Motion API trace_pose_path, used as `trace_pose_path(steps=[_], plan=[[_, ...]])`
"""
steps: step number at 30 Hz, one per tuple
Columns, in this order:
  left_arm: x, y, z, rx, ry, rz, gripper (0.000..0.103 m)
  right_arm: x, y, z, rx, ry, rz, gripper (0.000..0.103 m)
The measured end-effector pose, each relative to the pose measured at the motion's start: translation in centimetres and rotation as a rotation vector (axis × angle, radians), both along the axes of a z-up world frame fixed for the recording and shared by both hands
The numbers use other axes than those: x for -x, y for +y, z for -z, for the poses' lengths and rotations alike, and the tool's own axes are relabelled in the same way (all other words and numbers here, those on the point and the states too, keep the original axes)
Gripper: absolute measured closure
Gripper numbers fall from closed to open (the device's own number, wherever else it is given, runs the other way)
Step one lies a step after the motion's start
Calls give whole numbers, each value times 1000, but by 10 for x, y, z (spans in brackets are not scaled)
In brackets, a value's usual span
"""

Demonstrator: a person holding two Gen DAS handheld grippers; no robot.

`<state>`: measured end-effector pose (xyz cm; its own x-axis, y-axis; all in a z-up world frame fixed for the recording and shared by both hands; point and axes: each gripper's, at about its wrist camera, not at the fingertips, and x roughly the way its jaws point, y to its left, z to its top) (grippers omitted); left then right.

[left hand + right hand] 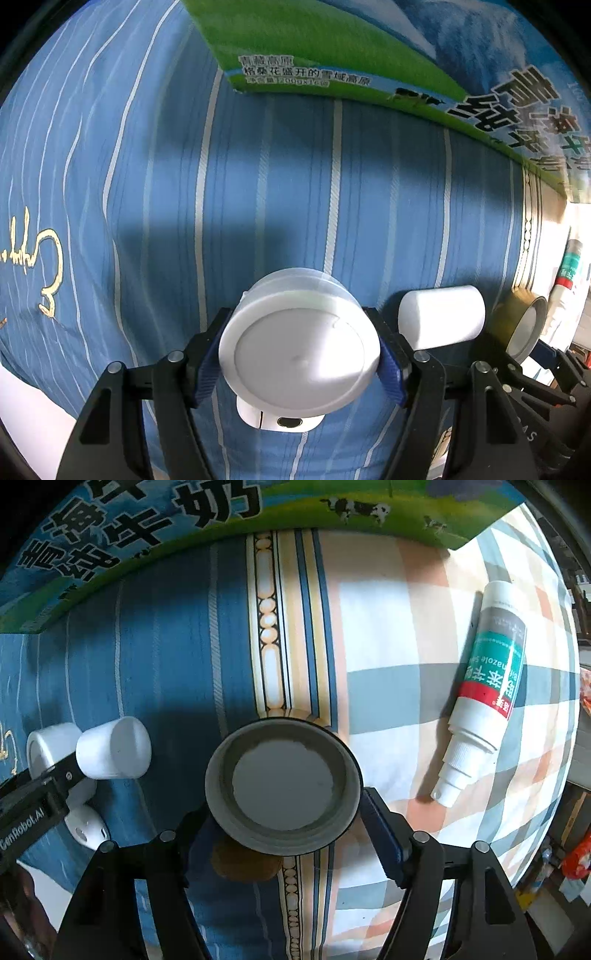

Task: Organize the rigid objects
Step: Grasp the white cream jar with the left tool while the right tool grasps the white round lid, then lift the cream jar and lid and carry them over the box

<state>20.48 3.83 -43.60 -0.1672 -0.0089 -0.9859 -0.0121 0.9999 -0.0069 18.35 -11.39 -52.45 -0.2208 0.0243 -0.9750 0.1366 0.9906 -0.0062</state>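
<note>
Both tongs grip loads in front of the milk carton [369,44]: left tongs [299,354] clamp the white tub [299,354], right tongs [284,812] the tape roll [282,779] (rims pinched, likely for carrying), above the bed cover [295,184].

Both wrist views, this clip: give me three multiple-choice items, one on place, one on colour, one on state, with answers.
1. Where does the spray bottle lie?
A. on the checked cloth
B. inside the milk carton
C. between the left jaws

2. What colour is the small loose cylinder?
A. red
B. white
C. black

3. What is the left gripper doing?
A. hanging open
B. shut on the white round container
C. gripping the tape roll

Answers: 1 A, it rests on checks in the right view. 2 B, plainly white. 3 B, both jaws press its sides.
</note>
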Motion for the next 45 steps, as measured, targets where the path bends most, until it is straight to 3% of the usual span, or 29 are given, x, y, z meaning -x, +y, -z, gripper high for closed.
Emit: trace_pose_path(steps=[6,8,10,19,24,33,45], plan=[[2,1,2,21,6,-7,34,-3,3,2,-22,-3,41,26],[0,2,4,19,17,3,34,-4,0,5,-21,-1,48,28],[-2,1,5,15,30,11,34,-8,-5,5,-7,-2,64,37],[4,-3,6,2,23,-9,35,-9,-7,-3,-21,-15,52,38],[15,-7,-14,-3,-14,-20,35,-7,-29,-25,-36,-45,17,38],[27,-17,-54,14,-92,4,37,1,-31,-68,-75,-108,-37,38],[32,3,-21,65,-38,-63,34,-5,-42,-83,-93,-113,-24,38]])
